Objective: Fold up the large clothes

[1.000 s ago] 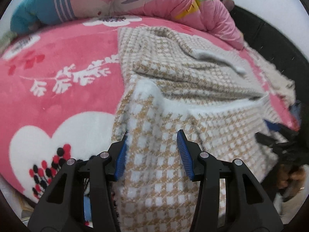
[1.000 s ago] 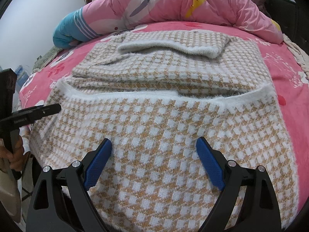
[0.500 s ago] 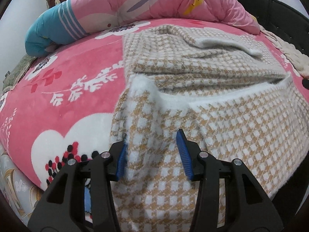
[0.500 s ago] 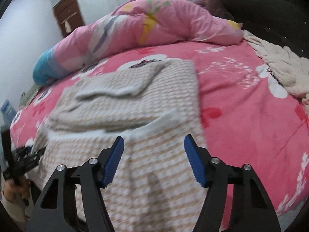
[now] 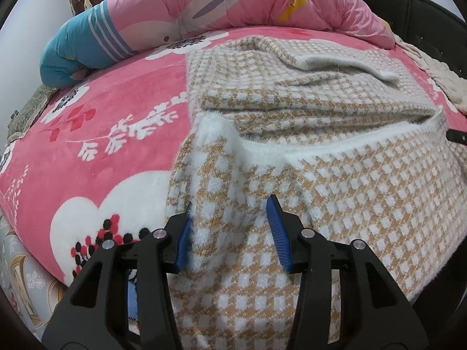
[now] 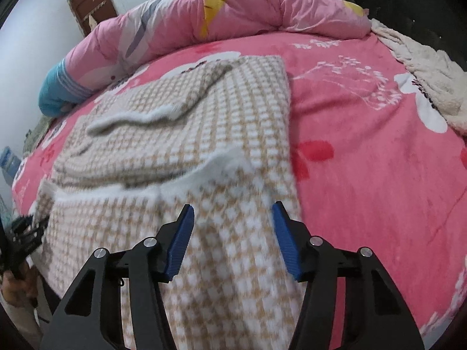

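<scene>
Your left gripper (image 5: 230,227) and right gripper (image 6: 232,237) both stand released, jaws straddling the near corners of the checked sweater (image 5: 335,180), which lies partly folded across the pink blanket (image 5: 116,122); beyond lies the quilt (image 6: 233,14).

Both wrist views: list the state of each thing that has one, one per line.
Left tongs: open, straddling a raised ridge of fabric.
Right tongs: open, over the near right edge.
Checked sweater: partly folded, sleeves laid across, spread on the bed.
Pink quilt: bunched along the far side.
</scene>
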A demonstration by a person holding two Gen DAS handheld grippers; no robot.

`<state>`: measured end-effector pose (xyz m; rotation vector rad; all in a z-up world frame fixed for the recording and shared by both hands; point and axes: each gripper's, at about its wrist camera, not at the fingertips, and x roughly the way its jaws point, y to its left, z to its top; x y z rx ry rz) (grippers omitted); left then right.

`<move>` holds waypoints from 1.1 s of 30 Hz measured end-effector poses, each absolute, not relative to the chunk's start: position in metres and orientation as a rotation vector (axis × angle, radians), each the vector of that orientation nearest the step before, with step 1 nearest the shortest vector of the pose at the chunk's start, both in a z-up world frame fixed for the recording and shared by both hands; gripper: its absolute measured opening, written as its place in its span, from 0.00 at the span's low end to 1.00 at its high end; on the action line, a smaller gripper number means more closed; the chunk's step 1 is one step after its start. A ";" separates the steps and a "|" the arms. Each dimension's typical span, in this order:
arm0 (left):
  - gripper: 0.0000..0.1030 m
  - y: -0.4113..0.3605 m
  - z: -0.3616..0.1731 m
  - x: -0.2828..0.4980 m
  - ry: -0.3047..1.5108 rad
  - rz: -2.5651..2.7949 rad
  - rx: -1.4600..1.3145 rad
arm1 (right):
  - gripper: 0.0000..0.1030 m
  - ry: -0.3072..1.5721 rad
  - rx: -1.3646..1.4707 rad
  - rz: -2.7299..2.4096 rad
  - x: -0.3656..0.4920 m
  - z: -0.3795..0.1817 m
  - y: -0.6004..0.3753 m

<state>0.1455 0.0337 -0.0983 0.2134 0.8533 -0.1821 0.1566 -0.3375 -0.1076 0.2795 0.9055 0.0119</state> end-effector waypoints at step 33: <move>0.43 0.034 -0.098 0.147 0.855 -0.182 0.216 | 0.42 0.979 0.325 0.055 0.157 -0.116 -0.334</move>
